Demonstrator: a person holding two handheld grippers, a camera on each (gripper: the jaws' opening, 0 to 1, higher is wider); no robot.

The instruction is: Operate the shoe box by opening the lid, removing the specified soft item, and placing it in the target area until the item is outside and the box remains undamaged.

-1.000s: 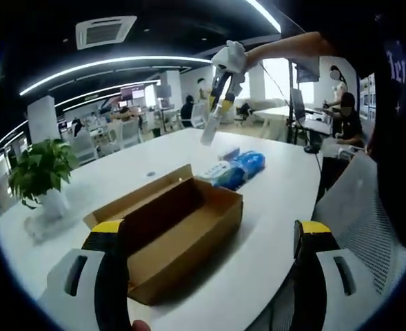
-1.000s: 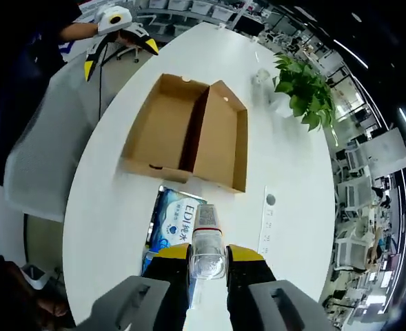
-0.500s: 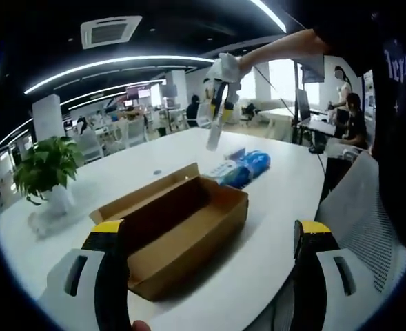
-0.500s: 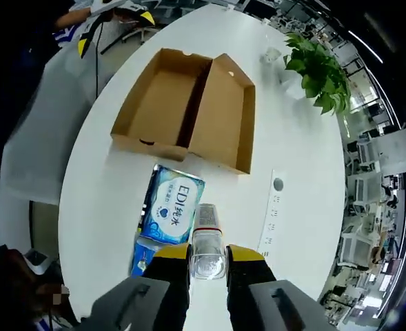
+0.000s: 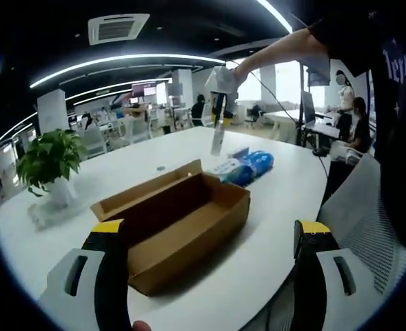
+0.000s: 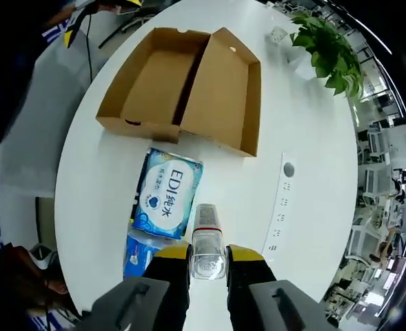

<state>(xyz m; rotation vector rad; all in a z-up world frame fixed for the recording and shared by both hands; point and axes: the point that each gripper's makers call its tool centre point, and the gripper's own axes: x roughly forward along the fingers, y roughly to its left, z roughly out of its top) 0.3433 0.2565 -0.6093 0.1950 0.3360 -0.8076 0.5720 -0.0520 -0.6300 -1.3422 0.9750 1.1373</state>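
My right gripper (image 6: 208,256) clamps a clear bottle (image 6: 206,238); dropped, it hits the blue pack (image 6: 167,193) just ahead; left gripper (image 5: 209,234) gapes wide.

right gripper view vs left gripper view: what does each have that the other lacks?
Right gripper view: a top-down look into the open shoe box, bare inside; the "EDI" print on the blue pack; a socket strip in the table. Left gripper view: the left tool, jaws open; a ceiling vent; seated people behind. Shared: box, blue pack, potted plant, white table, and the right tool shut on a clear item.
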